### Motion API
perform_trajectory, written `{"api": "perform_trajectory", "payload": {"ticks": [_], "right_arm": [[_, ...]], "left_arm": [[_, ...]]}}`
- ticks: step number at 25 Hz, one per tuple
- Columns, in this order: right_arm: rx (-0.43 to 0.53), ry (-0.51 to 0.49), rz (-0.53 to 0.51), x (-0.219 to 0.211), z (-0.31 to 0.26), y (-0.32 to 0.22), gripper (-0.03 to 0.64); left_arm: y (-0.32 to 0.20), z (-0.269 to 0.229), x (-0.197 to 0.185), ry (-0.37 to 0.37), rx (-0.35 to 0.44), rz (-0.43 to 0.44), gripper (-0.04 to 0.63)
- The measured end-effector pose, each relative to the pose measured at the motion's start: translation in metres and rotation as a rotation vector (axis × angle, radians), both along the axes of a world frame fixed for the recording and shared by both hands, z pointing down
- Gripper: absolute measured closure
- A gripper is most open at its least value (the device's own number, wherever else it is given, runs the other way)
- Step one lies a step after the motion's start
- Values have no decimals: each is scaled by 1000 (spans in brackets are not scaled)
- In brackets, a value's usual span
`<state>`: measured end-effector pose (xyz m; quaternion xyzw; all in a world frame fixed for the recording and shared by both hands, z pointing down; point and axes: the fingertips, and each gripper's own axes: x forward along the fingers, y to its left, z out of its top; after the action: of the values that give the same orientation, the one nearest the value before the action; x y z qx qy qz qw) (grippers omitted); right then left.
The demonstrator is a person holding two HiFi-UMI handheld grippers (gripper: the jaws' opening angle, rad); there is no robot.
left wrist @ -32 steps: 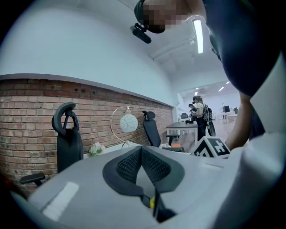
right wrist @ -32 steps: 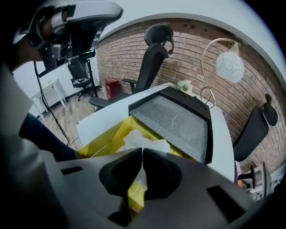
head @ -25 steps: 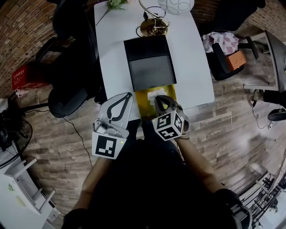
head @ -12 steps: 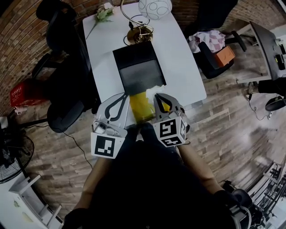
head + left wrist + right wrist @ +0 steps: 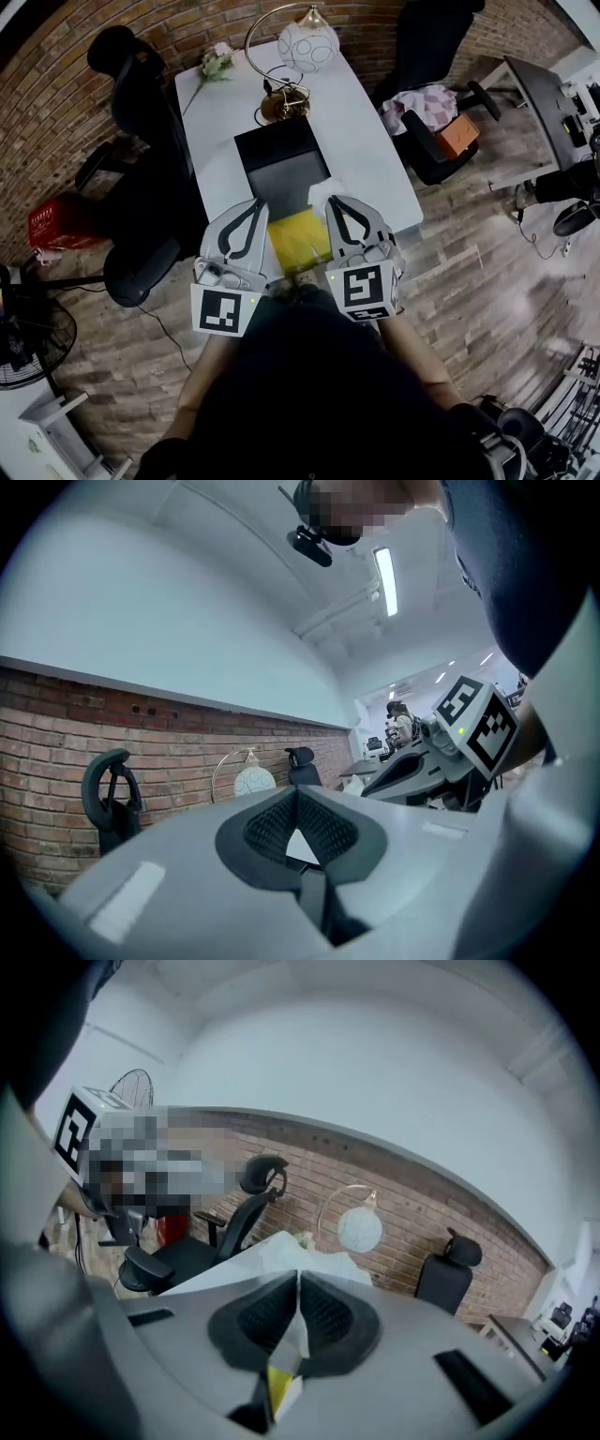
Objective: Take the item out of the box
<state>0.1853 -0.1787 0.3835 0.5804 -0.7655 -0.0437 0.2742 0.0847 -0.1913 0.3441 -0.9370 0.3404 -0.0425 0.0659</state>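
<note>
Yellow packet [image 5: 298, 242] is what I am after, and it lies between my two grippers at the near edge of the worktop [image 5: 367, 141], just this side of the black box [image 5: 281, 142]. Its long axis runs from the box toward me, along the worktop's length. My right gripper [image 5: 336, 201] has it: in the right gripper view the jaws are pressed together on a thin white-and-yellow edge, and the head view puts that grip at the packet's far right corner, by the white tab [image 5: 322, 191]. My left gripper [image 5: 253, 202] sits just beside the packet's left edge with its jaws closed tip to tip and nothing between them. The left gripper view shows only background through the gap behind the pads. So the packet lies inward of both grippers, to the left of my right jaws and to the right of my left jaws, and only the right side carries it. Its far end comes up to the box's near wall, and I cannot tell whether it is fully clear of it. I judge the coming pull has to follow that long axis, toward me and away from the box, with the right gripper leading.
</note>
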Motion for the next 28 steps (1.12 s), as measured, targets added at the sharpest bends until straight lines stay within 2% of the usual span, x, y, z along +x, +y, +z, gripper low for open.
{"api": "perform_trajectory", "payload": {"ticks": [6, 11, 17, 28], "right_arm": [[140, -12, -7, -2, -43, -1, 597], [241, -11, -17, -7, -76, -2, 597], [353, -57, -10, -13, -109, -1, 597], [461, -250, 97, -14, -136, 8, 597]], "left_arm": [[-1, -26, -1, 24, 65, -14, 584], [-2, -45, -7, 38, 93, -36, 584], [-7, -66, -16, 57, 103, -69, 584], [-10, -88, -38, 82, 97, -85, 584]]}}
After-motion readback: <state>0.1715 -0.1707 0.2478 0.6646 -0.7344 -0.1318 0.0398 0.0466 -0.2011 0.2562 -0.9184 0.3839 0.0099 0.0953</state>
